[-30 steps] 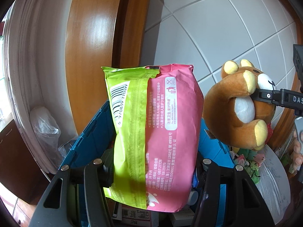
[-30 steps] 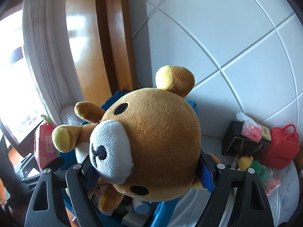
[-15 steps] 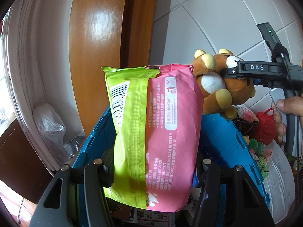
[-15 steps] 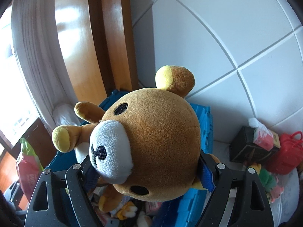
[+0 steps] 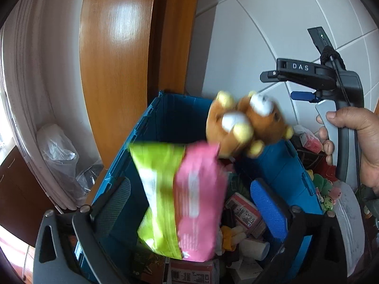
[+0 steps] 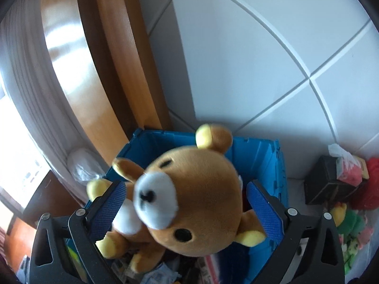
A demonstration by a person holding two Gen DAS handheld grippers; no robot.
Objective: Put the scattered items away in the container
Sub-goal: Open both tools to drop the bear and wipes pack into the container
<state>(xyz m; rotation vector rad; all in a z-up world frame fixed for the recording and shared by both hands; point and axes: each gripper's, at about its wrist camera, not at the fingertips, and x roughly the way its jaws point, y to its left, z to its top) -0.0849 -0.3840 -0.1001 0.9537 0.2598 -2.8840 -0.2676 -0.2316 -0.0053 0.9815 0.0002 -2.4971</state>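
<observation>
Both grippers are open above the blue crate [image 5: 165, 118]. The left gripper [image 5: 189, 203] has its jaws spread, and the green and pink packet [image 5: 184, 198] is blurred, loose between them, falling into the crate. The brown plush bear [image 5: 246, 125] is blurred in mid-air over the crate, below the right gripper [image 5: 279, 85]. In the right wrist view the bear [image 6: 201, 201] sits between the spread blue pads [image 6: 265, 210] of the right gripper [image 6: 184, 210], touching neither, over the crate [image 6: 258, 153].
The crate holds several boxes, small toys and a white cup [image 5: 254, 248]. A tiled wall [image 6: 260, 59] and wooden door frame [image 5: 118, 82] stand behind it. A black tissue box [image 6: 331, 182], red bag [image 6: 369, 187] and small plush toys [image 6: 350, 232] lie to the right. A plastic bag [image 5: 59, 156] lies left.
Both grippers have opened. The packet and the bear have left the jaws and are dropping towards the crate. The right gripper has moved further over the crate.
</observation>
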